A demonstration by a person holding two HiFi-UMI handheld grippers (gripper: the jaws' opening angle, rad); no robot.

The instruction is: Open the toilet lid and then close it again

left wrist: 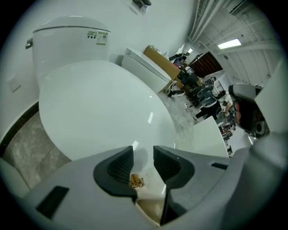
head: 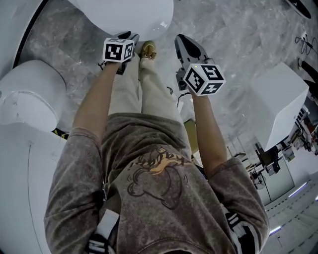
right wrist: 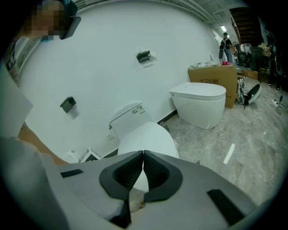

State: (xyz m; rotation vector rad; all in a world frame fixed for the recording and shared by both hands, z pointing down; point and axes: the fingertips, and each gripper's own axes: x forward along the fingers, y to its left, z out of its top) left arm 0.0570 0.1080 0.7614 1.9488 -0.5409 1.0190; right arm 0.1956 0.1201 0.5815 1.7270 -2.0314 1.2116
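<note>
Upper centre of the head view, on the grey marble floor point(head: 233, 39), stands the toilet point(head: 124, 15). Its lid point(left wrist: 99, 108) is down flat and fills the middle of the left gripper view, below the tank point(left wrist: 67, 40). A second toilet point(right wrist: 200, 105) sits right of centre in the right gripper view, before a box point(right wrist: 216, 74). The left gripper point(head: 130, 35) hangs at the lid's front edge with its jaws spread and nothing between the pads; contact with the lid cannot be confirmed. The right gripper point(head: 181, 39), just to its right over the floor, has its jaws pressed together, empty. A tan shoe point(head: 147, 49) shows between the two grippers.
</note>
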